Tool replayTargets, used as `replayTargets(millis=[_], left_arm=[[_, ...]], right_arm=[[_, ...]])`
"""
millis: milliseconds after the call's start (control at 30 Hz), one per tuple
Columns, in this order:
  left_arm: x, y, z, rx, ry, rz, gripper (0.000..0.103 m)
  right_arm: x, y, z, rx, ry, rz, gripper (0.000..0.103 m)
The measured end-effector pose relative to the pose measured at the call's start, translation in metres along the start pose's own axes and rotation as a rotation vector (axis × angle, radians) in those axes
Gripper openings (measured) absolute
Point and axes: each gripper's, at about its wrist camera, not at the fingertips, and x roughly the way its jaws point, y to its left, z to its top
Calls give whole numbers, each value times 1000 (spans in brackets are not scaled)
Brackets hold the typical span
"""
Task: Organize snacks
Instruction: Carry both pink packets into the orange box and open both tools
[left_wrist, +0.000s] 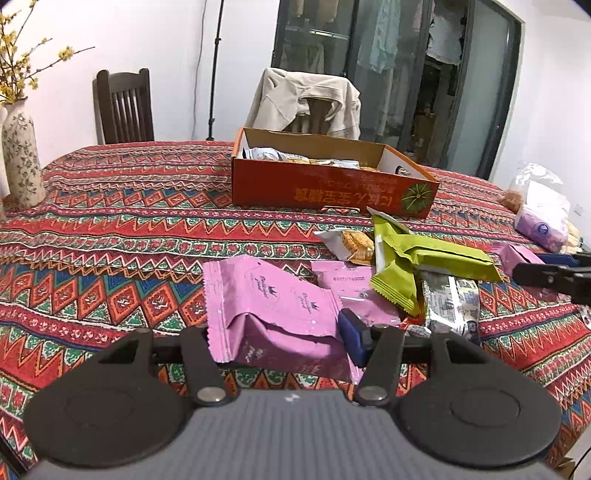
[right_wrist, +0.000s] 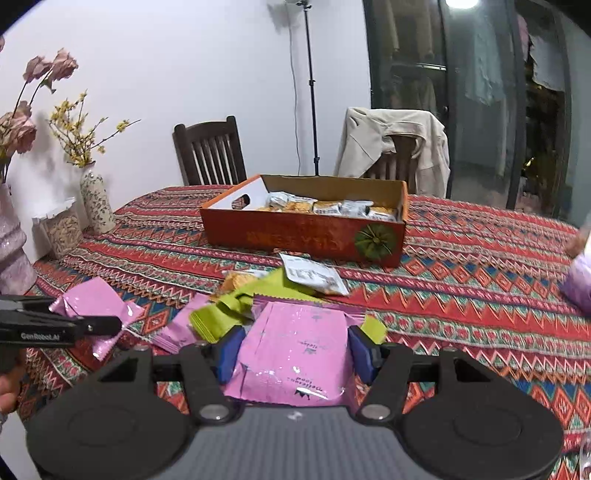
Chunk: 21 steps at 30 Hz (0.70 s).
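Observation:
In the left wrist view my left gripper (left_wrist: 280, 332) is shut on a pink snack packet (left_wrist: 266, 306), held just above the patterned tablecloth; the packet hides its left pad. My right gripper (right_wrist: 295, 350) is shut on another pink packet (right_wrist: 295, 343), both blue pads pressing its sides. Each gripper shows in the other's view: the right gripper (left_wrist: 554, 273) at the right edge, the left gripper (right_wrist: 74, 325) at the left. Between them lie loose snacks: green packets (left_wrist: 406, 258), a silver packet (left_wrist: 450, 302) and a third pink packet (left_wrist: 351, 288). Behind them stands an open orange box (left_wrist: 332, 188) (right_wrist: 295, 232) holding several packets.
A floral vase (left_wrist: 20, 155) (right_wrist: 96, 199) and a clear jar of seeds (right_wrist: 61, 229) stand at the table's left side. A plastic bag of goods (left_wrist: 539, 206) sits at the right edge. Two chairs, one draped with a jacket (left_wrist: 306, 99), stand beyond the far edge.

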Motion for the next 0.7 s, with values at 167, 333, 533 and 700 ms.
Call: replayTargets(millis=[167, 333, 533, 700], left_arm=[[4, 2, 25, -37, -13, -63, 56], [27, -1, 88, -2, -72, -155, 56], [107, -10, 174, 16, -62, -206, 56], [196, -13, 212, -22, 42, -219, 56]], right_arm=[[-7, -12, -6, 23, -29, 30, 60], [4, -24, 21, 10, -68, 44, 60], [49, -50, 96, -4, -137, 39, 60], [129, -68, 158, -9, -78, 36, 60]])
